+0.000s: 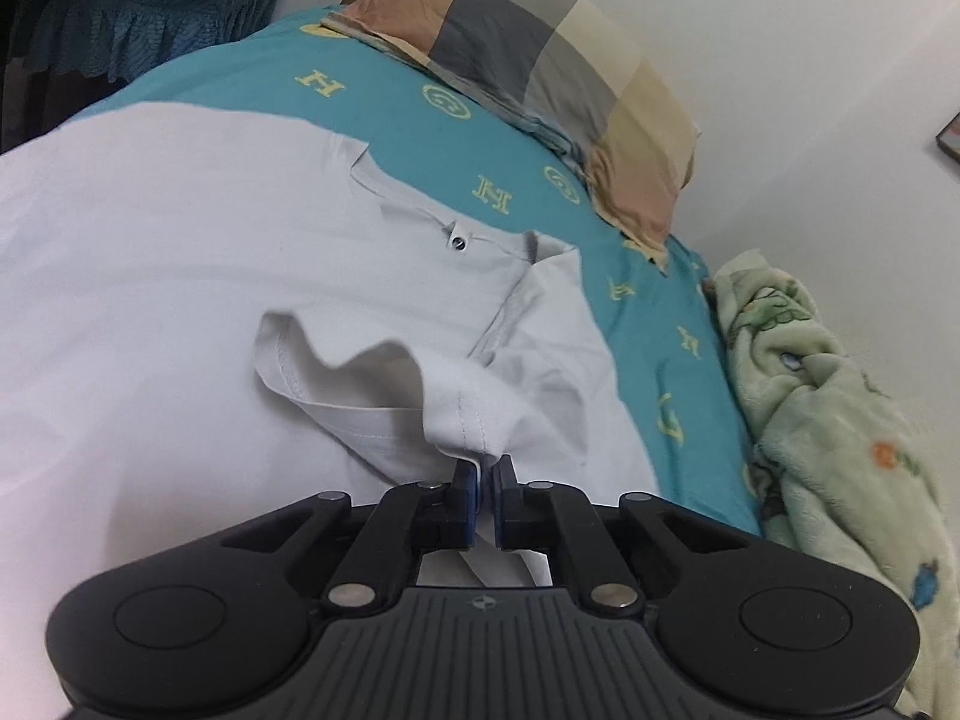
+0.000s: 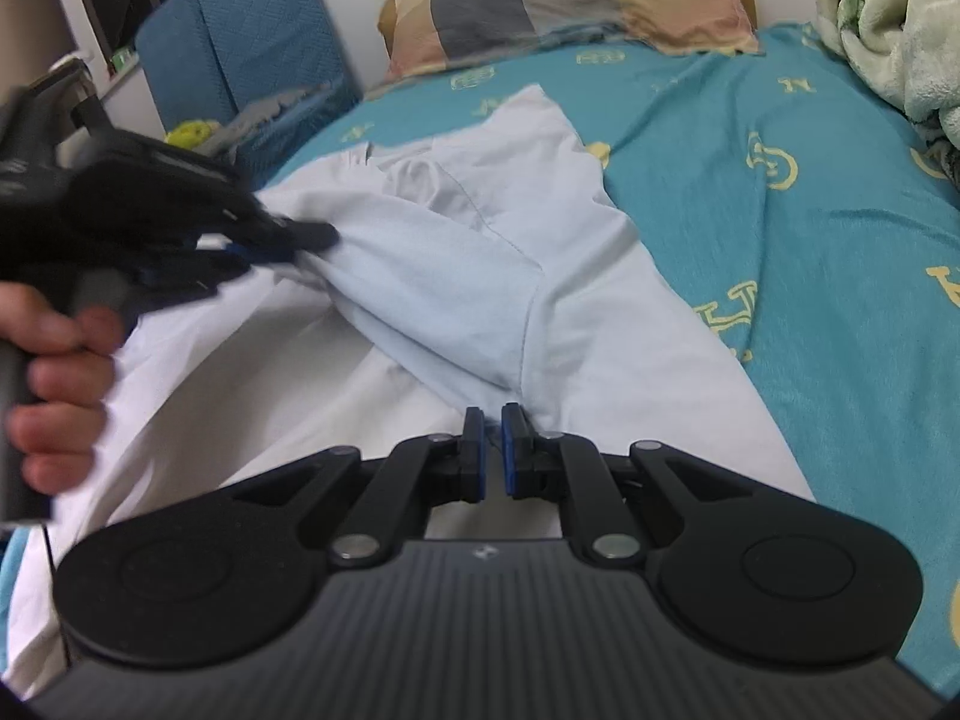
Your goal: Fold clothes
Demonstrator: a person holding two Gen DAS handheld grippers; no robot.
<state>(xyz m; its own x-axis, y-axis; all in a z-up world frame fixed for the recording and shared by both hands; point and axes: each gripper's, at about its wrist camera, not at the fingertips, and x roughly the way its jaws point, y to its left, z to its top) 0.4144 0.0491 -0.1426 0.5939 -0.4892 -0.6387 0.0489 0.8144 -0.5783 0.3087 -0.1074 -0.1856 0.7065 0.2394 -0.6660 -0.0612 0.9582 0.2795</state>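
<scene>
A white polo shirt point(image 1: 180, 252) lies spread on the teal bed sheet point(image 1: 432, 138), collar and button toward the pillow. My left gripper point(image 1: 485, 468) is shut on the sleeve point(image 1: 420, 396), pulled over the shirt body. In the right wrist view the shirt point(image 2: 468, 276) lies ahead, and the left gripper point(image 2: 312, 237) shows at the left, blurred, pinching the sleeve. My right gripper point(image 2: 492, 420) is nearly shut with a narrow gap, right at a fold of the shirt; I cannot see cloth between the pads.
A checked pillow point(image 1: 540, 66) lies at the head of the bed. A green fleece blanket point(image 1: 840, 420) is bunched along the wall side. A blue chair point(image 2: 252, 48) stands beside the bed at the left.
</scene>
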